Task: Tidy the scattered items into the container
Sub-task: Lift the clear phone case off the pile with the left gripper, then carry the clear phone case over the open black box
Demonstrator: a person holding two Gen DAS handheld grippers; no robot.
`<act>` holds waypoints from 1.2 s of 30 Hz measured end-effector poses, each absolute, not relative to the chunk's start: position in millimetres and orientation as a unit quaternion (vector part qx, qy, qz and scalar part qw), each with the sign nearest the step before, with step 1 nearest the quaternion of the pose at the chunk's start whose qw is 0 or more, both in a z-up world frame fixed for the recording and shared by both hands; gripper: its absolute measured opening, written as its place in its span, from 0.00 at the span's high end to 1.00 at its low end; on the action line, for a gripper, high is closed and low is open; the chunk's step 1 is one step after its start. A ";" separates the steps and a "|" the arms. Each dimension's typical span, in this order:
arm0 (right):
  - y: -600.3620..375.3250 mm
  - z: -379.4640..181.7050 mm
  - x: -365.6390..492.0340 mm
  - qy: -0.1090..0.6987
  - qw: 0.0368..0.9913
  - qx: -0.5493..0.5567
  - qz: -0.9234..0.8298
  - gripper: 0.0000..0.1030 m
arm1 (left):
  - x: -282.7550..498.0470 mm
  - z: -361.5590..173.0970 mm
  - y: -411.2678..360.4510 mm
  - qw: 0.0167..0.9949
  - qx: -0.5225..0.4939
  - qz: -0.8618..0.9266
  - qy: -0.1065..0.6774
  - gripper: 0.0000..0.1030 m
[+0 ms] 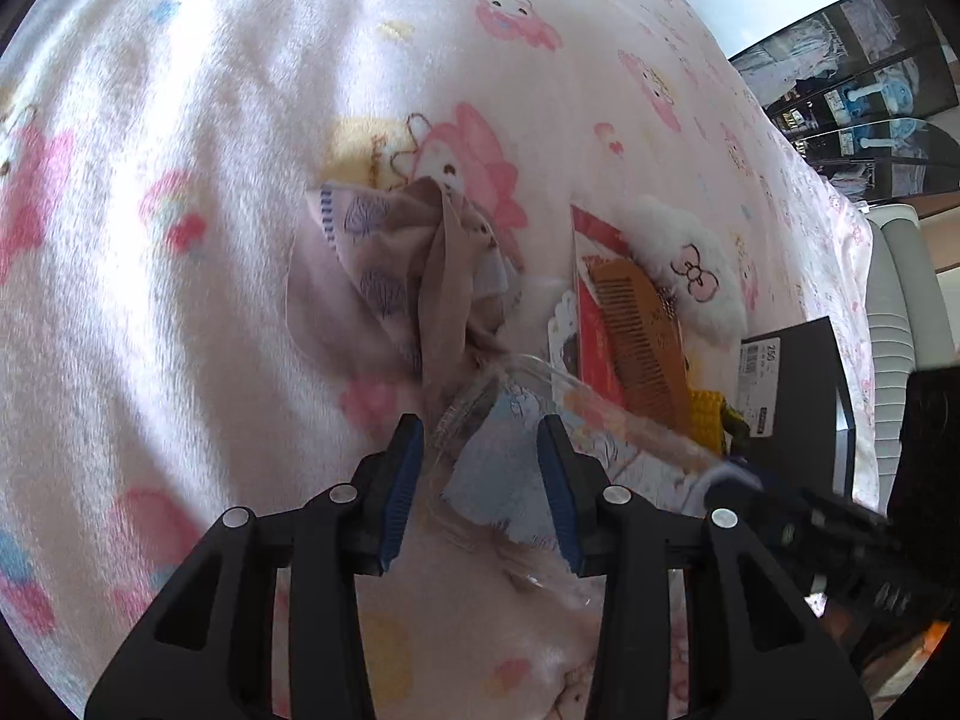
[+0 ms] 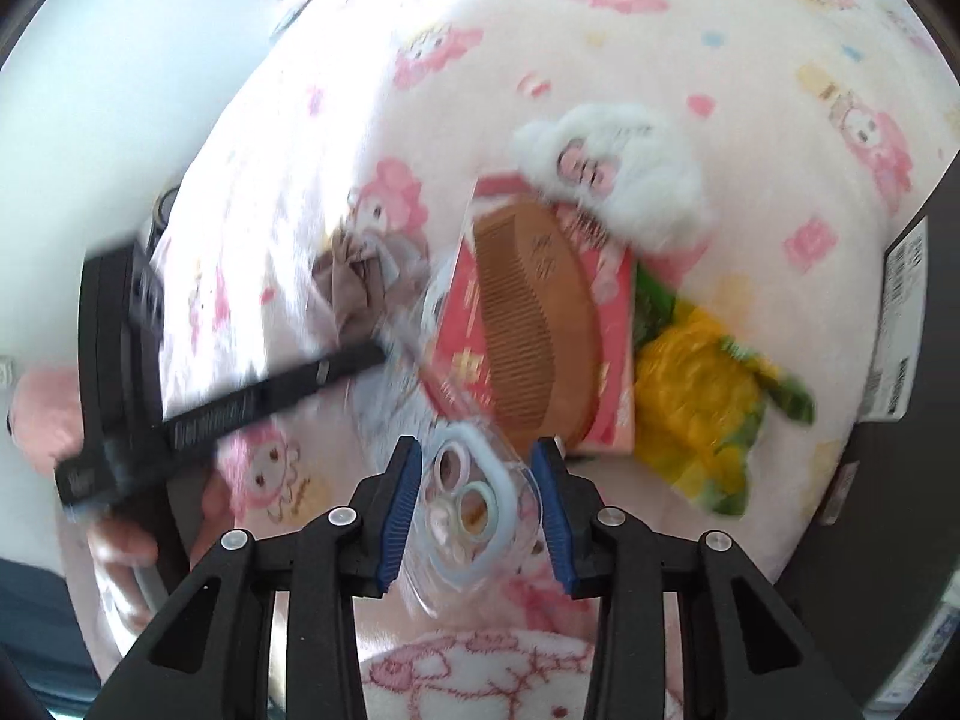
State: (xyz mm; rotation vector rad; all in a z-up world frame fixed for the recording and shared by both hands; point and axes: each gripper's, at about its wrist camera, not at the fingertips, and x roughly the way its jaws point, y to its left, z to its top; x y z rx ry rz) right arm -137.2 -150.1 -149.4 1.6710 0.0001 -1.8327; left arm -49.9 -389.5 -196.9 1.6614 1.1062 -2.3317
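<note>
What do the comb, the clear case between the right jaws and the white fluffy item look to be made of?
Comb: probably wood, matte brown with fine cut teeth, though brown plastic is possible. Clear case: transparent glossy plastic, since the blanket shows through it; it has pastel rings. White fluffy item: plush fabric with a fuzzy outline and a stitched bow.

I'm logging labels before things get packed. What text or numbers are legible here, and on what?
"250": white price sticker on the black box.
Sticker's smaller print and barcode: too small to read.
Engraved characters on the wooden comb: blurred.
Yellow characters on the red packet: blurred.
Lettering on the left gripper's arm: blurred.
</note>
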 end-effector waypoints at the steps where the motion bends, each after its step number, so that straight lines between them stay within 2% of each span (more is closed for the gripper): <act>1: -138.8 -131.4 -143.0 0.001 0.320 0.627 -0.710 0.67 | -43.0 -195.1 -387.1 0.028 0.537 -0.758 0.368 0.62; 5: -138.7 -125.8 -161.5 0.022 0.277 0.613 -0.740 0.67 | -19.4 -188.5 -384.1 0.029 0.523 -0.762 0.382 0.62; 6: -131.0 -109.0 -159.6 0.018 0.274 0.615 -0.739 0.67 | -19.5 -186.3 -385.3 0.037 0.519 -0.764 0.381 0.62; 10: -107.2 -110.7 -151.6 0.021 0.256 0.630 -0.733 0.66 | -28.5 -191.9 -383.5 0.043 0.507 -0.767 0.390 0.62; 13: -125.0 -143.0 -151.7 0.023 0.255 0.636 -0.728 0.65 | -35.8 -196.5 -380.2 0.049 0.501 -0.769 0.394 0.61; 21: -145.9 -179.2 -153.0 0.042 0.252 0.679 -0.688 0.58 | -18.0 -199.7 -377.1 0.093 0.510 -0.746 0.417 0.78; 23: -147.9 -180.7 -154.0 0.033 0.265 0.682 -0.681 0.58 | -17.0 -200.3 -380.3 0.081 0.502 -0.750 0.423 0.76; 26: -149.6 -183.7 -158.1 0.018 0.273 0.687 -0.674 0.58 | -23.4 -205.9 -388.1 0.067 0.489 -0.751 0.438 0.59; 27: -150.7 -184.7 -159.3 0.015 0.274 0.688 -0.672 0.58 | -26.4 -207.2 -389.3 0.067 0.484 -0.753 0.441 0.58; 31: -155.2 -182.0 -160.1 0.018 0.281 0.680 -0.677 0.57 | -34.8 -204.7 -375.1 0.076 0.497 -0.756 0.419 0.57; 36: -139.0 -145.9 -146.6 -0.015 0.298 0.649 -0.699 0.57 | -23.3 -168.5 -361.3 0.065 0.488 -0.772 0.402 0.59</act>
